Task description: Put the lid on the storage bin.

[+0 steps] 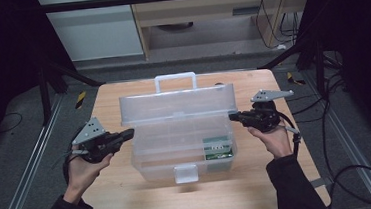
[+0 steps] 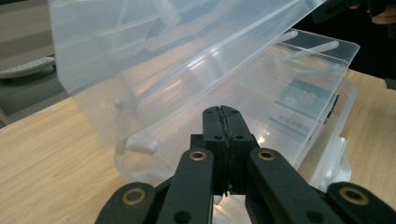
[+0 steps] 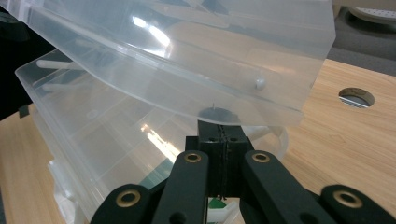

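On the wooden desk [image 1: 131, 199] a clear plastic box [image 1: 182, 152] sits in the middle, its latch tab facing the near edge. Its lid [image 1: 177, 104] is raised and tilted, with the handle [image 1: 175, 81] toward the far edge.

Toward the left edge of the desk, the left gripper [image 1: 128, 134] is held in the person's left hand [image 1: 86, 170], its tip just beside the box's left end. In the left gripper view its jaws are pressed together with nothing between them, pointing at the box below the raised lid.

Inside the box, near its right end toward the near side, lies a small green and white packet [image 1: 218, 148].

Toward the right edge, the right gripper [image 1: 233, 116] is held in the right hand [image 1: 276, 140], its tip at the right end of the lid. In the right gripper view the jaws are closed on nothing, with their tip right under the lid's lower edge; whether they touch it I cannot tell. A round hole [image 3: 357, 97] shows in the desk beyond the box.
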Motion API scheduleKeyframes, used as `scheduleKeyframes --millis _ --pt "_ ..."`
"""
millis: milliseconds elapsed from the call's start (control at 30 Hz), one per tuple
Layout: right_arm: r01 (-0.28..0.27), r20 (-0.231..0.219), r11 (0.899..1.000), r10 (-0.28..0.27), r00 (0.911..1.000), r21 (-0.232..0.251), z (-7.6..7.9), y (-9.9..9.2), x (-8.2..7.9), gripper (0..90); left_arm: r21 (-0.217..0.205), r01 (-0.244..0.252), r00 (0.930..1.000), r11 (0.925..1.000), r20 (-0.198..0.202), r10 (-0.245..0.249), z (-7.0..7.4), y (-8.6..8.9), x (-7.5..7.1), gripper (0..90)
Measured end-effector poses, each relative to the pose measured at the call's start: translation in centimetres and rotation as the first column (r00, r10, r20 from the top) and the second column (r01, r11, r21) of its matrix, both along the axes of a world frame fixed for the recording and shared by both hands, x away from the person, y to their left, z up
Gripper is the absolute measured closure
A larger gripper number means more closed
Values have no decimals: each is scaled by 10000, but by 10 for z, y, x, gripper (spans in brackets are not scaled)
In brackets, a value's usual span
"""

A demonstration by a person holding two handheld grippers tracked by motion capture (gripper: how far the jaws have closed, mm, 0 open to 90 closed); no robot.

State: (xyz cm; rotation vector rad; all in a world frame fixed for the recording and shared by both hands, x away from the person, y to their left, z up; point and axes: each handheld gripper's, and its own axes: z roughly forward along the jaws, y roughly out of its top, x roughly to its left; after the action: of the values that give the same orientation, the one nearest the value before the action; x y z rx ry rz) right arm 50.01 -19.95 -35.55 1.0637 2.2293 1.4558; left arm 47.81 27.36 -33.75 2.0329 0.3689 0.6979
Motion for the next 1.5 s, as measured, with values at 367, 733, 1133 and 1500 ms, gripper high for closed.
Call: scheduleKeyframes --millis 367,733,1133,1500 --pt "-75 -8 9998 75 10000 -178 -3 -1 -6 900 18 -264 9996 9996 -113 265 -1 10 0 894" --pt "-14 -39 9994 12 10000 -354 -13 -9 -22 900 237 -62 9995 9997 -299 69 -18 13 -7 894" --pt "93 152 9965 -81 9999 -827 -29 -7 -41 898 206 -371 9983 9991 -440 380 -40 20 -21 893" --pt "105 151 9935 -89 9998 -1133 -39 -8 -52 898 651 -325 9981 9974 -504 358 -49 20 -23 893"
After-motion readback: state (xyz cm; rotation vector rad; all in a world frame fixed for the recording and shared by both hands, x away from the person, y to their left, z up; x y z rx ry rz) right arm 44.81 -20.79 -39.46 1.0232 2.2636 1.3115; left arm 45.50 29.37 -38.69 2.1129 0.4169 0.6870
